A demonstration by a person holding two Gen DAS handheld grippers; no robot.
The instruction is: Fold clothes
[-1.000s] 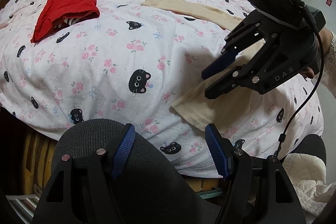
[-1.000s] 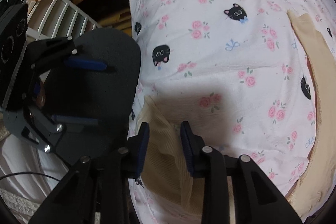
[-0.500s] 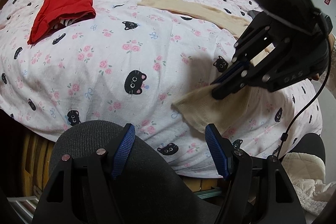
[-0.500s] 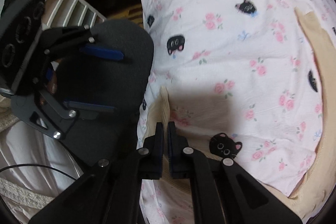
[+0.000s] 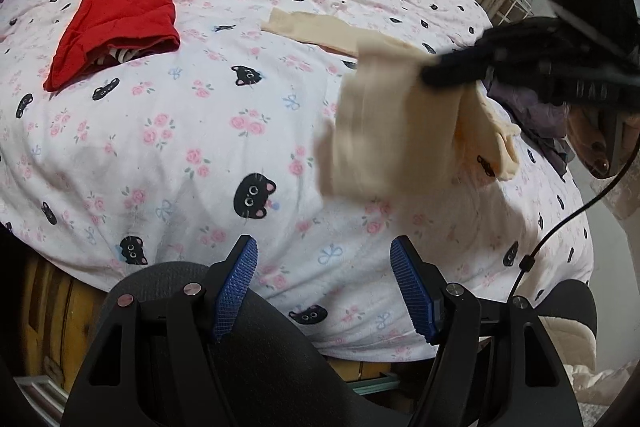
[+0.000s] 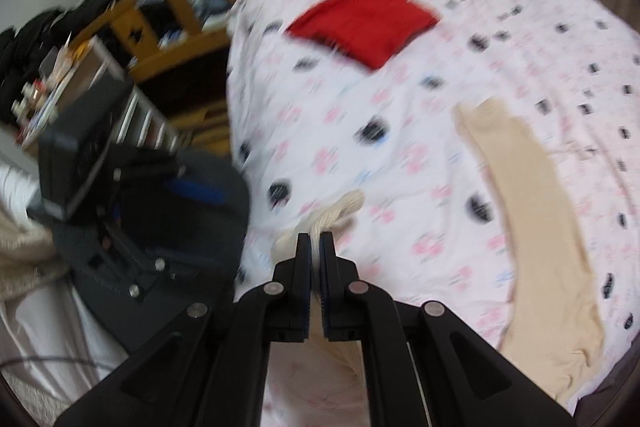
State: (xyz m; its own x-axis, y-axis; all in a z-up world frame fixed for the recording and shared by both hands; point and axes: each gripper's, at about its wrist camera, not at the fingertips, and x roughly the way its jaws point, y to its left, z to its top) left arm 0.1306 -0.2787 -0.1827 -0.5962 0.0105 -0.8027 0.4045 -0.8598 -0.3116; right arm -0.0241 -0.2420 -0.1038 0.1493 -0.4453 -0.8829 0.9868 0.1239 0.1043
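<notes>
we note a beige ribbed garment (image 5: 384, 131), soft knit with fine vertical ribs, one end lifted off the bed (image 5: 200, 155) and hanging as a blurred, roughly rectangular flap. the right claw (image 6: 315, 247) has its pads pressed together on a bunched fold of that fabric; cream cloth shows in the narrow slit between its fingers and bulges out past the tips. in the left wrist view the same claw (image 5: 436, 75) comes in from the right, dark and matt, with the cloth drooping below it. the other leg or sleeve of the garment (image 6: 536, 227) lies flat across the quilt as a long tapering strip.

the left claw (image 5: 324, 287) stands wide, its blue textured pads (image 5: 236, 283) apart with nothing between them, hovering over the near edge of the bed.

the quilt cover is pale pink cotton, lightly creased, printed with roses, bows and black cat faces. a red folded garment (image 5: 116, 27) sits near the far left, a square packet with a striped layer showing at its open edge.
</notes>
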